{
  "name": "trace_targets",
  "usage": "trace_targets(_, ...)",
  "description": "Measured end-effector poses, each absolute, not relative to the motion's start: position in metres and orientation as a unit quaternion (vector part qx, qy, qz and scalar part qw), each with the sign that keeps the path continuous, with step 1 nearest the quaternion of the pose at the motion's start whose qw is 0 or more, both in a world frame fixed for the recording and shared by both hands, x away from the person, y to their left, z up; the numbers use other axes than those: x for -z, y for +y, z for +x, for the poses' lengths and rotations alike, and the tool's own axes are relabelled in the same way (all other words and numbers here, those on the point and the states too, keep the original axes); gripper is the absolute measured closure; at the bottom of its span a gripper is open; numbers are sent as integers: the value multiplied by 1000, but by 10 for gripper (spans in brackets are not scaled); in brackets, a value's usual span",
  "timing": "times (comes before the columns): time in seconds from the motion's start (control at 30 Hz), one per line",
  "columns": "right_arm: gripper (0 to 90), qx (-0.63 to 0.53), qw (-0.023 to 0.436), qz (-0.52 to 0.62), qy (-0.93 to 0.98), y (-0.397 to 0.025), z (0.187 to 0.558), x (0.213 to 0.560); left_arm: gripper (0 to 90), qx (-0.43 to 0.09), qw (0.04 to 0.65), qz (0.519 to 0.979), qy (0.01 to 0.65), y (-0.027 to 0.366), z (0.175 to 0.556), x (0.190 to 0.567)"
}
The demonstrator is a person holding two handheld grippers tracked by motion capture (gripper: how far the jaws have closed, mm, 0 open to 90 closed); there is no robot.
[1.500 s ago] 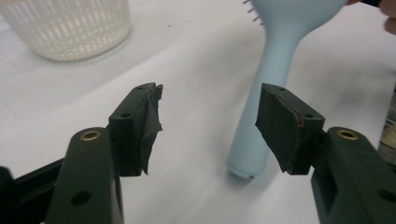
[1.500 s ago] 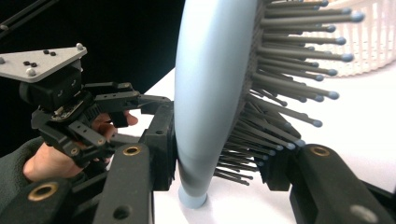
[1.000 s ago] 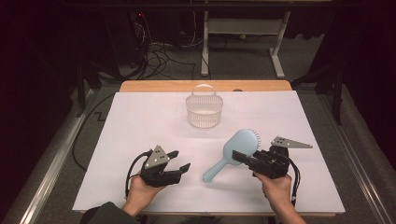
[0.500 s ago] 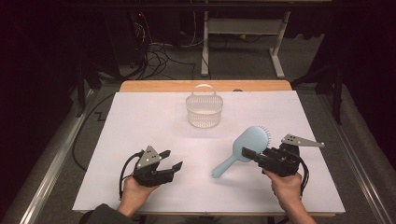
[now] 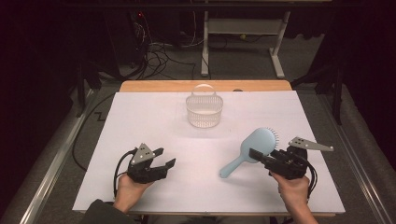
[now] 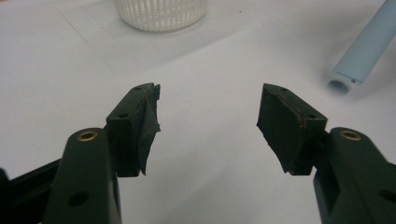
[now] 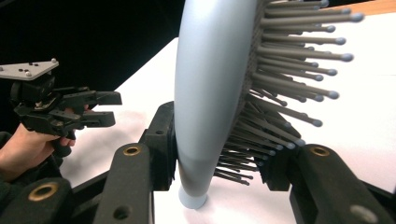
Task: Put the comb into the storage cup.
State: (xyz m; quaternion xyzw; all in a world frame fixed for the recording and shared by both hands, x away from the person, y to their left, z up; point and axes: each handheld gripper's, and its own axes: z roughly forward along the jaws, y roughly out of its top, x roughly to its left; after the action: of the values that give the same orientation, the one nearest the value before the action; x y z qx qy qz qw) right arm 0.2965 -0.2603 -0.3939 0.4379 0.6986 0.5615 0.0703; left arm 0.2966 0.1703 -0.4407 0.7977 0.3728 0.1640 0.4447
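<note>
Fingers of the right gripper (image 5: 259, 157) clamp the head of a pale blue plastic hairbrush (image 5: 251, 148), holding it over the white table (image 5: 140, 121), bristles sideways. Left gripper (image 5: 164, 157) fingers stand apart, empty, near a white slatted plastic basket (image 5: 204, 110).

Left gripper (image 5: 164, 157) held low, jaws apart and empty; right gripper (image 5: 258, 155) jaws clamped shut, tilted.
</note>
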Motion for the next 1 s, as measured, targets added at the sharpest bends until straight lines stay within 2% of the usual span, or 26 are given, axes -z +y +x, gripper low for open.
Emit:
trace_targets(0.6, 566, -560, 94, 455, 686, -289, 279, 382, 386, -169, 446, 790, 384, 176, 295, 444)
trace_targets(1.0, 565, -535, 136, 433, 713, -289, 270, 361, 387, -173, 448, 785, 392, 179, 294, 446)
